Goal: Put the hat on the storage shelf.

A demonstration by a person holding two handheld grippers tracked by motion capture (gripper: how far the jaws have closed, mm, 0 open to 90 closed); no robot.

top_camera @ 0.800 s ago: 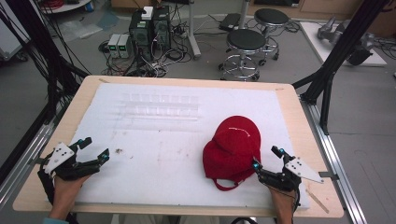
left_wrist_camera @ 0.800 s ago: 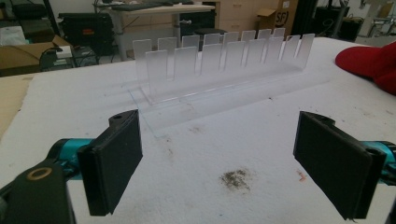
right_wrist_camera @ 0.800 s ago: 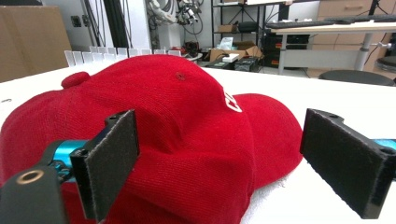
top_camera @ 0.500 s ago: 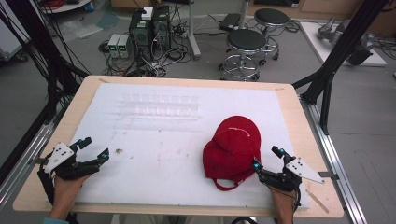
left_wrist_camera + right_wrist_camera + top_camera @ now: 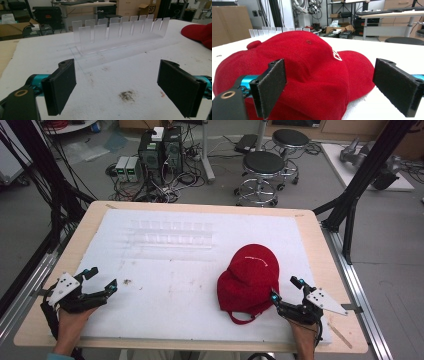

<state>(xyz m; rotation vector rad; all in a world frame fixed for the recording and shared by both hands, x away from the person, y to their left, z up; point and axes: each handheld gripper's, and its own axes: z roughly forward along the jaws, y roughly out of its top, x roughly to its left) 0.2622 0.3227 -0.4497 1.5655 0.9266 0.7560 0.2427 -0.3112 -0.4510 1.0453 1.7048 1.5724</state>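
Two grippers rest at the near edge of one white-covered table (image 5: 165,285), one at each end. The left gripper (image 5: 101,279) lies at the left, its jaws spread wide with nothing between them; in the left gripper view only bare white cover and one small dark smudge (image 5: 128,95) lie between and just ahead of the pads. Farther ahead of this gripper stands one clear plastic rack (image 5: 120,32), made of two rows of upright dividers; the front row shows about nine plates, though the far ones blur together. Well off to the left gripper's right lies one red cap (image 5: 250,277), which shows as a red edge at the right border of the left gripper view. The right gripper (image 5: 286,288) sits at the cap's near right side, jaws also spread wide. Its inner jaw tip is just beside the cap's edge, and whether they touch cannot be told. In the right gripper view the cap's crown rises directly ahead between the two pads, white lettering (image 5: 336,56) on its right part, and neither pad presses on the cloth.
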